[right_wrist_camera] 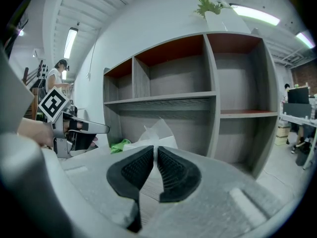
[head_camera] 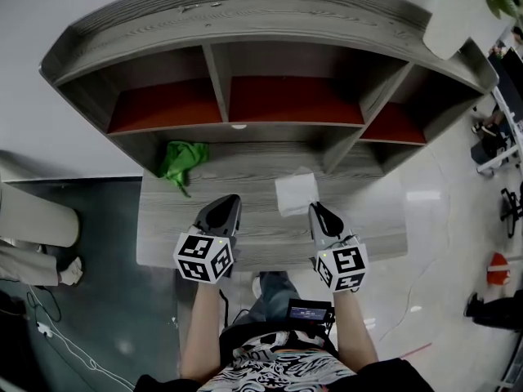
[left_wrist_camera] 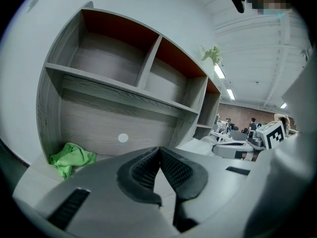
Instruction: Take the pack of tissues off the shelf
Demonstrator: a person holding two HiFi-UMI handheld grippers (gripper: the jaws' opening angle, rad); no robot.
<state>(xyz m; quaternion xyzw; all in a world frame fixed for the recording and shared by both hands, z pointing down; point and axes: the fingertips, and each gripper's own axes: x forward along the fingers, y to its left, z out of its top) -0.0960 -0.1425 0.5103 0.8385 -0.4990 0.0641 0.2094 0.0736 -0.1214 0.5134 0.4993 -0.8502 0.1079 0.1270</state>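
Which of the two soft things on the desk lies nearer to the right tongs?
The white pack of tissues, just ahead of the right tongs; the green cloth lies farther left, by the shelf's back.

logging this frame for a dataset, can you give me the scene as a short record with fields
tissue pack: white, lying on the wood surface in front of the shelf unit, not in any compartment
green cloth: crumpled, back left of the surface
upper compartments: nothing visible inside
left tool: jaws together, empty
right tool: jaws nearly together, nothing seen between them; tissue pack just ahead
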